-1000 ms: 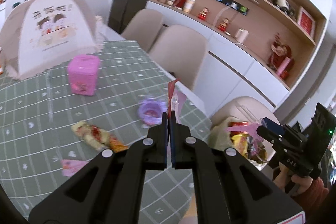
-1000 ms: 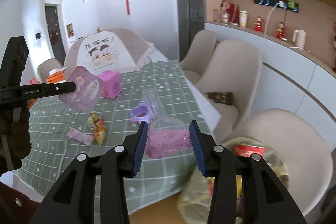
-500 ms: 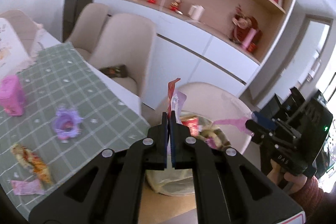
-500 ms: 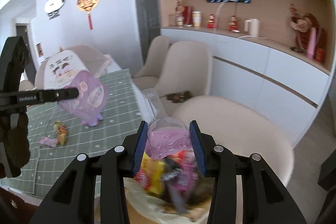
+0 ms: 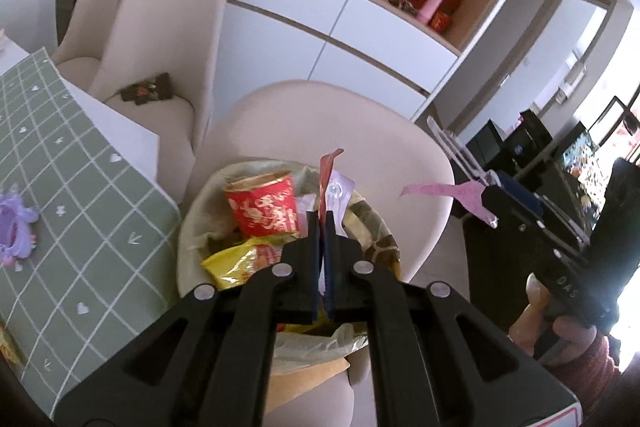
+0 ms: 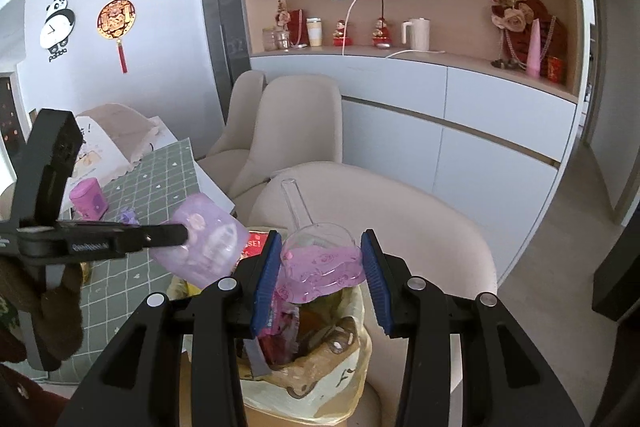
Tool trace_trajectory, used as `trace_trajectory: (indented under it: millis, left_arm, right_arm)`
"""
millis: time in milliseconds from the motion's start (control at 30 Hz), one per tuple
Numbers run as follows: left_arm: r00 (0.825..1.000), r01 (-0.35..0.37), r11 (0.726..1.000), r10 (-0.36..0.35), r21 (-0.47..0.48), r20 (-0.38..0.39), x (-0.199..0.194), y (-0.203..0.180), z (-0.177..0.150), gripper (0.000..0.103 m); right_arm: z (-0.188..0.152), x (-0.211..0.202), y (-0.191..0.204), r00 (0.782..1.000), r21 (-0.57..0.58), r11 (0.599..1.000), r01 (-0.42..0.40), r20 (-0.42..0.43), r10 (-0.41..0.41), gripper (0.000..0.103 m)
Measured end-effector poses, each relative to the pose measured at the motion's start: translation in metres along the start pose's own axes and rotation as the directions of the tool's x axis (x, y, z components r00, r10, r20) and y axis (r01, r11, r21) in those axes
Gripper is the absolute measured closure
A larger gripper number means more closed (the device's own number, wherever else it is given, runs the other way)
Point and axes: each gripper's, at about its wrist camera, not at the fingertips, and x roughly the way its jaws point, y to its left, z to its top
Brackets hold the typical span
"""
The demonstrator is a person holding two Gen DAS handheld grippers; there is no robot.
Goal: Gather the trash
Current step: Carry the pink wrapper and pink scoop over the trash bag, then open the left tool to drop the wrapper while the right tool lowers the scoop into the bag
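My left gripper [image 5: 321, 217] is shut on a thin purple wrapper [image 5: 334, 187] with a red edge, held just above an open yellowish trash bag [image 5: 192, 227]. Inside the bag lie a red paper cup [image 5: 262, 207] and a yellow packet [image 5: 236, 259]. My right gripper [image 6: 320, 243] is shut on a clear plastic cup [image 6: 320, 261] with a pink film, over the same trash bag [image 6: 320, 371]. The right wrist view shows the left gripper [image 6: 180, 233] and its purple wrapper [image 6: 204, 251] at the left. The left wrist view shows the right gripper [image 5: 490, 197] at the right.
A table with a green checked cloth [image 5: 60, 187] stands left of the bag and carries a purple item [image 5: 14, 227] and a pink box [image 6: 88, 201]. Beige chairs [image 5: 328, 131] stand behind the bag; one seat holds a dark wrapper [image 5: 146, 91]. White cabinets [image 6: 460, 131] line the wall.
Both grippers have swung right, from over the table to over the trash bag, and tilted down. Each holds the same piece as before.
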Motion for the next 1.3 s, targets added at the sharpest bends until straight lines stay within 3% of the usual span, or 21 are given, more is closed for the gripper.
trace_trajectory:
  millis: [400,633,1033,1300]
  left_arm:
    - [0.999,0.011,0.999,-0.012,-0.034,-0.038,0.024,0.011,-0.008,0.101]
    - [0.998,0.018,0.999,-0.021,-0.049,-0.062,0.024,0.016,-0.015,0.092]
    - [1.0,-0.021,0.997,0.02,-0.07,-0.02,-0.004,0.028,-0.022,0.079]
    - [0.996,-0.089,0.994,0.09,-0.066,0.012,-0.032,0.037,-0.032,0.077]
  right_arm:
    - [-0.005,0.01,-0.007,1.0,0.012,1.0,0.012,-0.028,-0.012,0.064]
    - [-0.004,0.016,0.003,0.999,-0.002,1.0,-0.006,-0.036,0.006,0.064]
    - [-0.006,0.025,0.023,0.997,-0.011,0.998,-0.057,-0.046,0.057,0.064]
    - [-0.021,0.058,0.047,0.985,-0.009,0.992,-0.124,-0.123,0.122,0.064]
